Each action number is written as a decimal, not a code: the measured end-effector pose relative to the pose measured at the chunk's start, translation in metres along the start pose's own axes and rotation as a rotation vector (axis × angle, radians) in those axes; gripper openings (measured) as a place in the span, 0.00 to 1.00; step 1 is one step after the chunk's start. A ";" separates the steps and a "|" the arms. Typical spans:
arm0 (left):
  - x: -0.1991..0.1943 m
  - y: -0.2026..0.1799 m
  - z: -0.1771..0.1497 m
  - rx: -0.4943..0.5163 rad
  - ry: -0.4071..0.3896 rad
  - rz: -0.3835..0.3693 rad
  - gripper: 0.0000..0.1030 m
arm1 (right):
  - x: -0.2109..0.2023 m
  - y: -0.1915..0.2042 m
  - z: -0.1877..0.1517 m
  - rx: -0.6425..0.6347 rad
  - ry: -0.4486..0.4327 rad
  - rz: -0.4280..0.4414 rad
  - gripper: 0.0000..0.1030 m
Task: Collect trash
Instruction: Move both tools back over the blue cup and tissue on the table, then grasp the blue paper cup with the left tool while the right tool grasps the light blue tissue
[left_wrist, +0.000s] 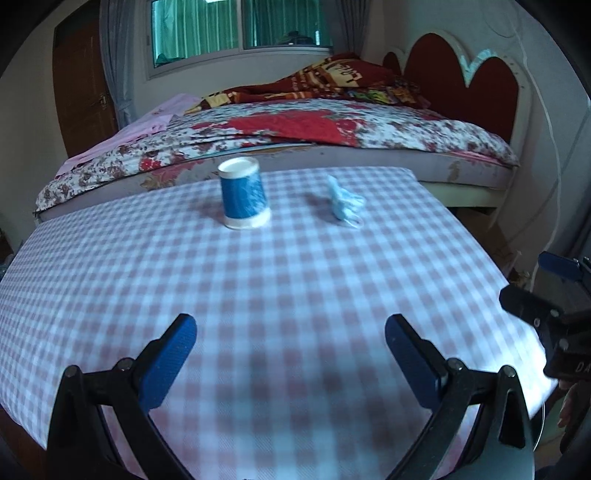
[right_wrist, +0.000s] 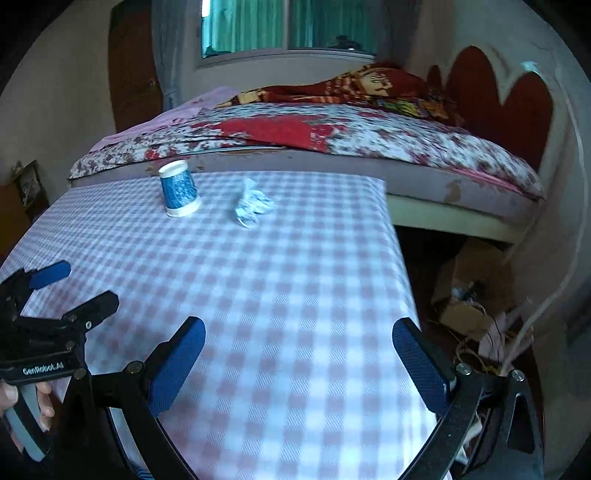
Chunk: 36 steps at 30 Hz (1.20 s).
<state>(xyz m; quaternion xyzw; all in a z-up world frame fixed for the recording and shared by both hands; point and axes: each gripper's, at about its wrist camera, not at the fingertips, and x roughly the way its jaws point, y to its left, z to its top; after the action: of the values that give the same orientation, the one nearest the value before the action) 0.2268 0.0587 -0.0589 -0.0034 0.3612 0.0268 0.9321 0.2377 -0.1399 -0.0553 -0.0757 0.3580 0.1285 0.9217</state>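
An upside-down blue and white paper cup (left_wrist: 243, 192) stands near the far edge of the checked table (left_wrist: 258, 295). A crumpled light blue face mask (left_wrist: 343, 201) lies to its right. Both also show in the right wrist view: the cup (right_wrist: 179, 194) and the mask (right_wrist: 251, 203). My left gripper (left_wrist: 290, 328) is open and empty over the near part of the table. My right gripper (right_wrist: 299, 332) is open and empty near the table's right edge. The left gripper shows at the left of the right wrist view (right_wrist: 74, 284).
A bed (left_wrist: 295, 133) with a floral cover and red blanket stands right behind the table. A heart-shaped headboard (left_wrist: 461, 77) is at the right. Boxes and cables (right_wrist: 476, 306) lie on the floor to the table's right.
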 end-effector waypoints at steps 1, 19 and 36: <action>0.003 0.004 0.003 -0.005 -0.002 0.003 0.99 | 0.007 0.004 0.007 -0.015 0.003 0.010 0.99; 0.114 0.044 0.068 -0.056 0.000 0.021 0.91 | 0.145 0.035 0.095 -0.076 0.079 0.080 0.97; 0.175 0.059 0.099 -0.059 0.068 -0.015 0.77 | 0.236 0.023 0.133 -0.007 0.218 0.155 0.49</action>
<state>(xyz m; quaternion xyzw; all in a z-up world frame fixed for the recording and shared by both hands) 0.4196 0.1290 -0.1033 -0.0345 0.3915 0.0305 0.9190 0.4839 -0.0443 -0.1193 -0.0647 0.4604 0.1914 0.8644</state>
